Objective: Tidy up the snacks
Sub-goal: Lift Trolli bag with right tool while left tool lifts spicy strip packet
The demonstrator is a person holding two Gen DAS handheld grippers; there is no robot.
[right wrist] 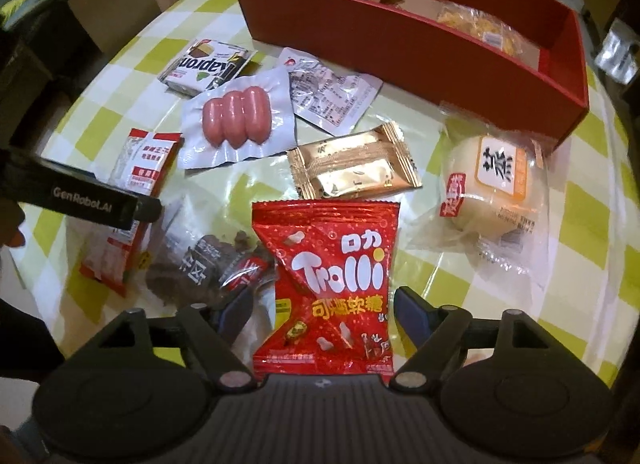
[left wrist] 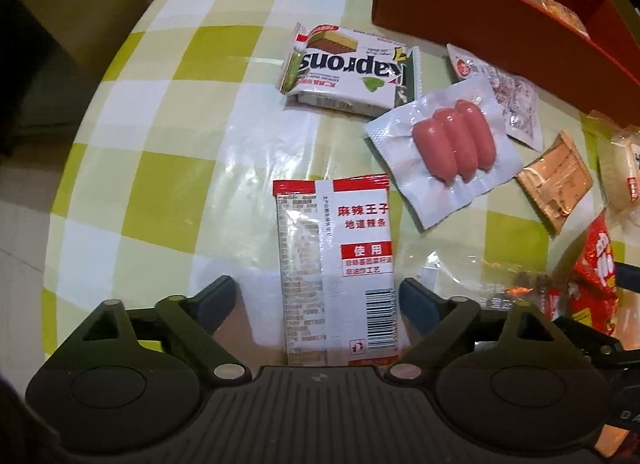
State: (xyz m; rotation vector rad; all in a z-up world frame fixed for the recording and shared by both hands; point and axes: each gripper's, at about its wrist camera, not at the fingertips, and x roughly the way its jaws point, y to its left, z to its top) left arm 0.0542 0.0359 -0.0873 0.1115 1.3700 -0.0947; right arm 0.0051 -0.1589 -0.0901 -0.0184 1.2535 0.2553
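My left gripper is open, its fingers on either side of a red-and-white spicy strip packet that lies flat on the table; the packet also shows in the right wrist view. My right gripper is open around a red Trolli gummy bag, which also shows in the left wrist view. A red box stands at the back and holds a few snacks. The left gripper's body crosses the left of the right wrist view.
On the green-checked tablecloth lie a Kaprons wafer pack, a vacuum pack of three sausages, a white printed sachet, a gold foil pack, a wrapped steamed cake and a clear bag of dark snacks.
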